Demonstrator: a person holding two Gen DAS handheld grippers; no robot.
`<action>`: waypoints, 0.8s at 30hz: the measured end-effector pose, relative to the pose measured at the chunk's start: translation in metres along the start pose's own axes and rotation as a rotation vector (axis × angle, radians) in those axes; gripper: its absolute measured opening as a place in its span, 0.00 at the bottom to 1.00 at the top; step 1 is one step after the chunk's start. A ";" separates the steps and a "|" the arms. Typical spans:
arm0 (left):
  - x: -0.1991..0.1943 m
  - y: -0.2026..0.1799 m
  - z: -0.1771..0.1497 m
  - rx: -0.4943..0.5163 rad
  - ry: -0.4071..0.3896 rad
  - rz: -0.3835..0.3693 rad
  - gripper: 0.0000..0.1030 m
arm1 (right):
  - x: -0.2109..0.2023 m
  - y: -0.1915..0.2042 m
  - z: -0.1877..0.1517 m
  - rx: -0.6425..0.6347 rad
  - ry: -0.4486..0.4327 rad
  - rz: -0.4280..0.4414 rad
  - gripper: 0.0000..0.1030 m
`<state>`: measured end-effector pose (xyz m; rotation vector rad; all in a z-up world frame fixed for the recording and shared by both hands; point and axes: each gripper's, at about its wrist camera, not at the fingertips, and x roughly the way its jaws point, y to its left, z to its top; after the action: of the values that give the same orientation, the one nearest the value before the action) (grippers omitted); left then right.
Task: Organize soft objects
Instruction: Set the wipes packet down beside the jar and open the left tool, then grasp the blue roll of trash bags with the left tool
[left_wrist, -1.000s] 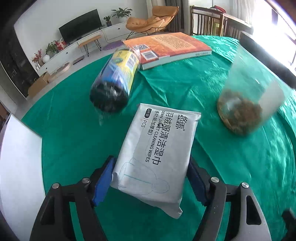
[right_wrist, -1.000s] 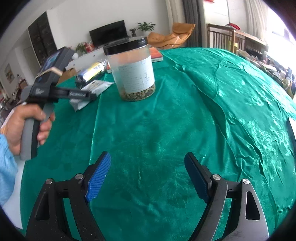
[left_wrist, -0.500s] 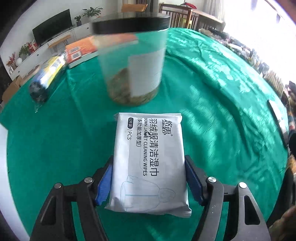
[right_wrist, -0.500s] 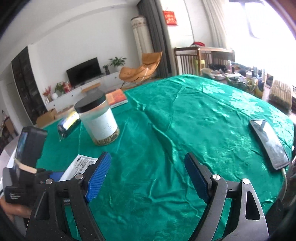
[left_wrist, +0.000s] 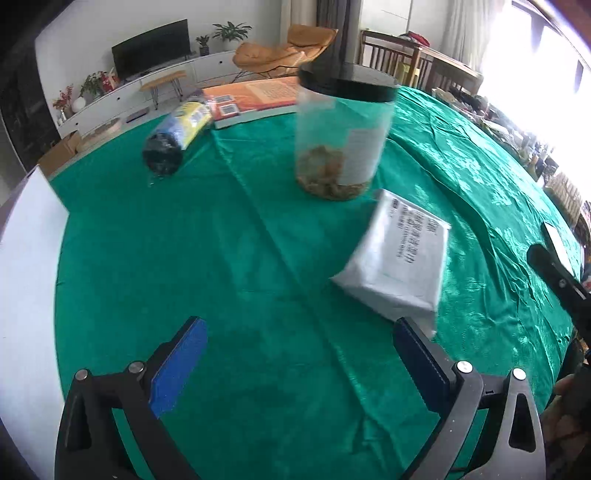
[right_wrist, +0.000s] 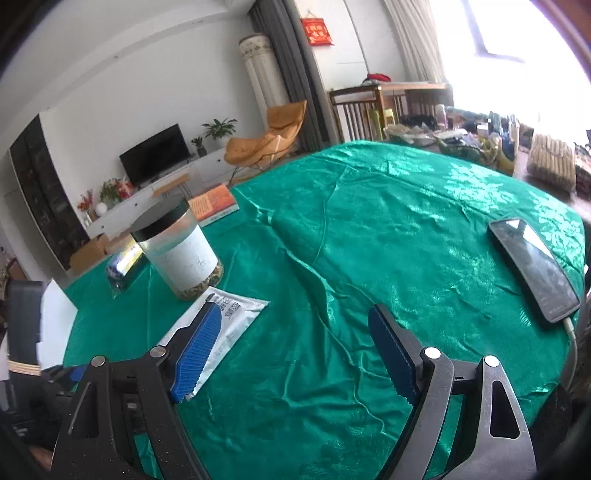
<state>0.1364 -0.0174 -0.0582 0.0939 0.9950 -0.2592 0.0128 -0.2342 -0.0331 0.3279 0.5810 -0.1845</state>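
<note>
A white pack of cleaning wipes (left_wrist: 402, 258) lies on the green tablecloth (left_wrist: 240, 258) just in front of the clear jar (left_wrist: 341, 136) with a black lid. My left gripper (left_wrist: 299, 362) is open and empty, the pack just beyond its right finger. In the right wrist view the pack (right_wrist: 229, 325) lies partly behind my left finger, and my right gripper (right_wrist: 295, 350) is open and empty above the cloth. A dark roll with a yellow and blue label (left_wrist: 173, 138) lies at the far left.
An orange book (left_wrist: 255, 99) lies at the table's far edge. A phone (right_wrist: 532, 269) with a cable lies at the right edge. A white board (left_wrist: 26, 277) lies at the left. The jar (right_wrist: 181, 251) stands close behind the pack.
My left gripper has opened and let go of the wipes pack, which now lies on the cloth by the jar. The gripper has drawn back to the left.
</note>
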 end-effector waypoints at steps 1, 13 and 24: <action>-0.004 0.014 0.001 -0.012 -0.004 0.013 0.97 | 0.006 -0.002 -0.002 0.012 0.036 0.011 0.82; -0.004 0.105 0.037 -0.143 -0.050 0.108 0.97 | 0.061 0.097 -0.047 -0.461 0.330 0.141 0.80; 0.045 0.101 0.104 -0.029 -0.036 0.170 0.97 | 0.091 -0.002 0.013 -0.126 0.239 -0.048 0.82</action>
<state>0.2706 0.0523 -0.0437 0.1461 0.9484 -0.0903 0.0935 -0.2478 -0.0748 0.2148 0.8332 -0.1547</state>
